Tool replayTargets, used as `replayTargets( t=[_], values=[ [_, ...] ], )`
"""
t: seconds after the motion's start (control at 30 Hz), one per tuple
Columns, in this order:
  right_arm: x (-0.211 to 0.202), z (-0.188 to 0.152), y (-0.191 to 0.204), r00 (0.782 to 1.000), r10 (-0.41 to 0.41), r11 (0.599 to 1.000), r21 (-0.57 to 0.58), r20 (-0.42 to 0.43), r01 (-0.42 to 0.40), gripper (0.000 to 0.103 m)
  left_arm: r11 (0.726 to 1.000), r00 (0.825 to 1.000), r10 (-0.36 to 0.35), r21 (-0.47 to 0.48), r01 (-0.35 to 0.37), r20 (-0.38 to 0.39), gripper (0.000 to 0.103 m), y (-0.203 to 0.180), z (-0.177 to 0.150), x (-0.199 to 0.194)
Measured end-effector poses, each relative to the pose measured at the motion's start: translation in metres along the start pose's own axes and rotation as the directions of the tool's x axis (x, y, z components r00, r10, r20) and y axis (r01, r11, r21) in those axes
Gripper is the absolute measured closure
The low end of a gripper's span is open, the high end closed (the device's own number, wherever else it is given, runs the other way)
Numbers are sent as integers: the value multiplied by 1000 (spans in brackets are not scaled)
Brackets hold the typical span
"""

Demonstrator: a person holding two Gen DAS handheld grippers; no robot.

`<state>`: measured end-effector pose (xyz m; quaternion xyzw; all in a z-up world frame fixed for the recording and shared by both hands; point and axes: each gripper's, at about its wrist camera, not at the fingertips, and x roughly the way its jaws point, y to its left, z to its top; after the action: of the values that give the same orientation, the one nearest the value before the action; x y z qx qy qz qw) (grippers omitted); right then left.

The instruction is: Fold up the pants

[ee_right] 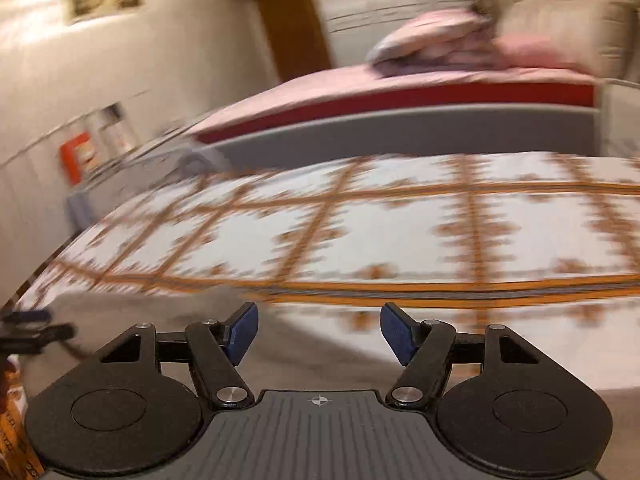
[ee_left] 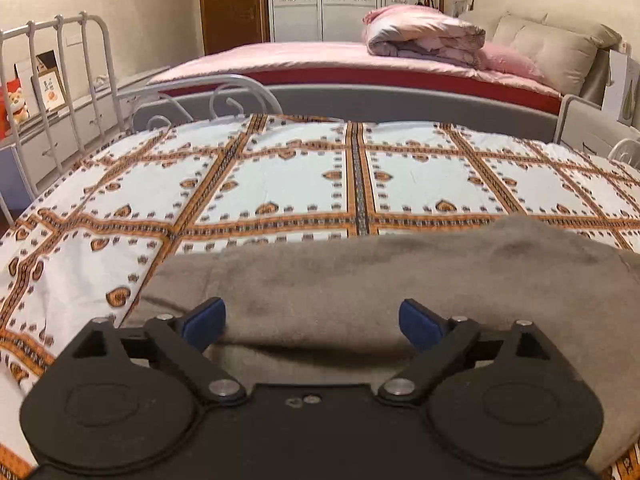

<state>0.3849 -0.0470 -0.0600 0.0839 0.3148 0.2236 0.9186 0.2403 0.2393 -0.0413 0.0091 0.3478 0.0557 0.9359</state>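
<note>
The pants under the left gripper are soft, matt grey fleece; the bedsheet ahead is smooth printed cotton.

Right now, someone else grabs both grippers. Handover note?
Left gripper: open, nothing between the pads, just above the grey pants.
Right gripper: open, empty; its view is blurred.
Pants: lie bunched on the patterned bedsheet at the near edge of the bed, folded over at least once with a rounded fold edge away from the camera. Neither gripper holds them.
Done: at least one fold, it seems; how many layers cannot be told.
Left: check the shape, then probably fold again and smooth.
</note>
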Motion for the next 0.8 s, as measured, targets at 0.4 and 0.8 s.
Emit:
replayTargets(
  t=[0.4,0.8],
  values=[
    [-38,-45,-114,957,-213,964,116,-197,239,35,995,994,74,67,-69,-83,12,-6,-17,3],
    [-153,-56,-145,953,-300,912,303,38,275,35,999,996,39,-7,-40,-75,10,8,-26,-28]
  ],
)
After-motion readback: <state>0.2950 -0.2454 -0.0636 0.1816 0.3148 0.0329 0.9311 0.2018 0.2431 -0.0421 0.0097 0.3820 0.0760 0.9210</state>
